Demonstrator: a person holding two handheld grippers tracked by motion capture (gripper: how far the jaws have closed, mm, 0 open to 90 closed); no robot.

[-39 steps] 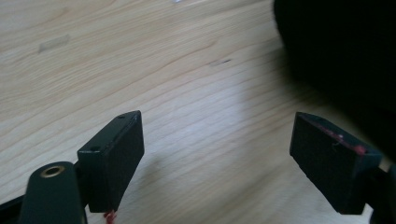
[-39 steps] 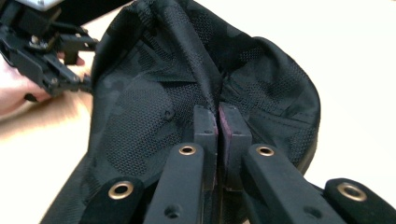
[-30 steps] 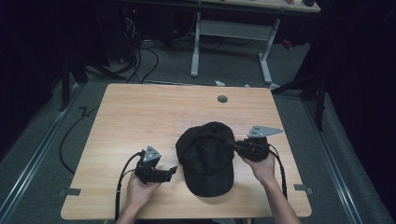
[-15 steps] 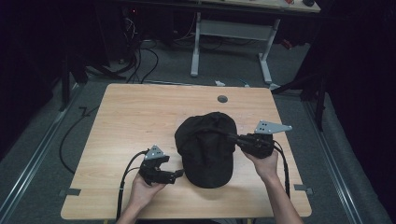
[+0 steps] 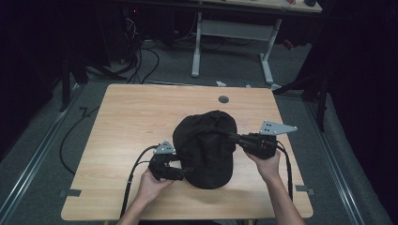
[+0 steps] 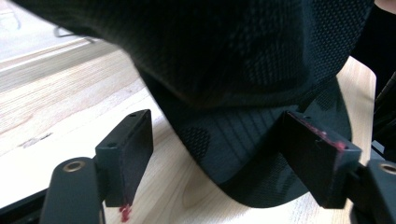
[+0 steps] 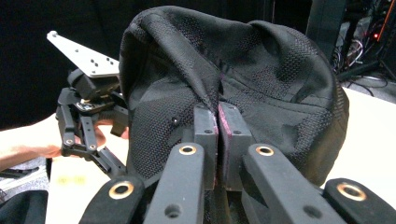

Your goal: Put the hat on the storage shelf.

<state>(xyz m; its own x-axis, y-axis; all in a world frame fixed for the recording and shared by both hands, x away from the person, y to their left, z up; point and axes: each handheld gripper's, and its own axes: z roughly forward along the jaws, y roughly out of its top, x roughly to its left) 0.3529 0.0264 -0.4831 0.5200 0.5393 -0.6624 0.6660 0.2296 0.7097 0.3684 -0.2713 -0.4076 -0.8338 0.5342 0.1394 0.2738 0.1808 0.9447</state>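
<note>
Lifted farther off the worktop, the black cap hangs pinched in the right tool; the left tool, jaws wide around the brim, likely closes next.

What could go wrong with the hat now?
The right gripper pinches just a small fold of the cap, so the cloth might slip out and the cap drop back flat. The left gripper is open around the brim; if it shuts off-centre, it could miss or push the cap across the table.
</note>
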